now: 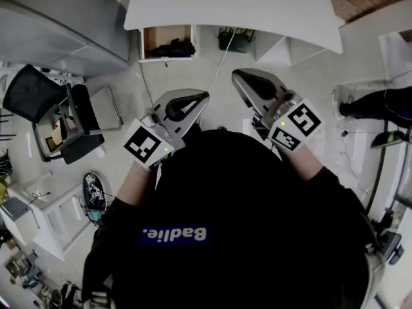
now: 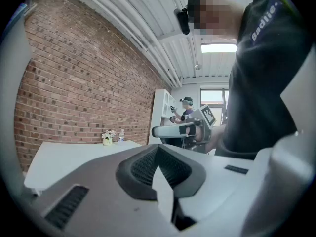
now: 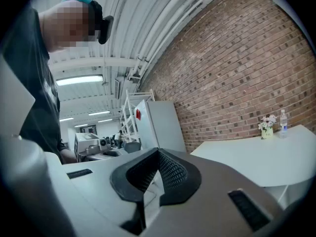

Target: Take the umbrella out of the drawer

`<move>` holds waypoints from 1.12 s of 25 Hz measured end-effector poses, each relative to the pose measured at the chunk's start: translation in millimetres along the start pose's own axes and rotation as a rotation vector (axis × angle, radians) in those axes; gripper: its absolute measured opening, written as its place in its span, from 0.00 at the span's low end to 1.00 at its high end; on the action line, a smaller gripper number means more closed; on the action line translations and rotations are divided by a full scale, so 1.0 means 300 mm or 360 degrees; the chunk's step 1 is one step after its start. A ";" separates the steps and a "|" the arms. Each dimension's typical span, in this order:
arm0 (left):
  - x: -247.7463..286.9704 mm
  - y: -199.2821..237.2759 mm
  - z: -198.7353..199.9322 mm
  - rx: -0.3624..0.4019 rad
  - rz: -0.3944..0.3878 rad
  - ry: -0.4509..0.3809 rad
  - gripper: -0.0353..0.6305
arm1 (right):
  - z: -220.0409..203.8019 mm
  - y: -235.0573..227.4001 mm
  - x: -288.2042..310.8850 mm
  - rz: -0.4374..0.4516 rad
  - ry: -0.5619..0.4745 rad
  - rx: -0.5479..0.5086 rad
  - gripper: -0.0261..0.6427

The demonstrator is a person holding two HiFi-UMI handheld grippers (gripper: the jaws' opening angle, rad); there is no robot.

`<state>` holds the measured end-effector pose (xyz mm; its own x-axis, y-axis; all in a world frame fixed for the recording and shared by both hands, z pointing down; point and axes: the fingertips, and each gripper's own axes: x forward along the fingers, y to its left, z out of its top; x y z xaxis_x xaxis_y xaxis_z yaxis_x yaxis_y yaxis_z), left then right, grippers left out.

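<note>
Under the white desk (image 1: 257,5) an open drawer (image 1: 166,42) holds a dark bundle (image 1: 172,46); its shape is too small to make out. Both grippers hover in front of my chest, well short of the drawer. My left gripper (image 1: 205,95) points toward the desk, its jaws closed tip to tip with nothing between them (image 2: 158,149). My right gripper (image 1: 235,74) is beside it, also shut and empty (image 3: 158,152). The left gripper view catches the right gripper (image 2: 180,129) from the side.
A black office chair (image 1: 45,102) stands at the left. A dark box with cables (image 1: 235,40) sits under the desk. A person's foot (image 1: 360,105) is at the right. Flowers (image 3: 268,125) and a bottle (image 3: 283,120) stand on the desk by the brick wall.
</note>
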<state>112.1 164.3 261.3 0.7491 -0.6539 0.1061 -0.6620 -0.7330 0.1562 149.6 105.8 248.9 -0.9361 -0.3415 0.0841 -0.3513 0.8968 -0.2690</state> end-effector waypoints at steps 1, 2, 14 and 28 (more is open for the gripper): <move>0.000 0.001 0.003 0.0002 0.0003 -0.0005 0.06 | -0.001 0.002 -0.001 -0.0001 0.0000 -0.0001 0.08; -0.001 0.003 0.006 0.0004 0.0005 -0.0010 0.06 | -0.002 0.004 -0.003 -0.0002 -0.0001 -0.0002 0.08; -0.018 -0.021 0.008 0.0028 0.0041 0.0011 0.06 | 0.002 0.048 -0.029 0.0002 -0.0031 -0.0020 0.08; -0.067 0.143 -0.046 -0.0076 0.0210 0.0082 0.06 | -0.035 -0.015 0.039 -0.0017 0.0010 0.0052 0.08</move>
<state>68.9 148.7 279.4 0.6569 -0.7325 0.1787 -0.7537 -0.6309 0.1842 140.1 100.7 261.1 -0.9324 -0.3492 0.0931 -0.3607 0.8834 -0.2992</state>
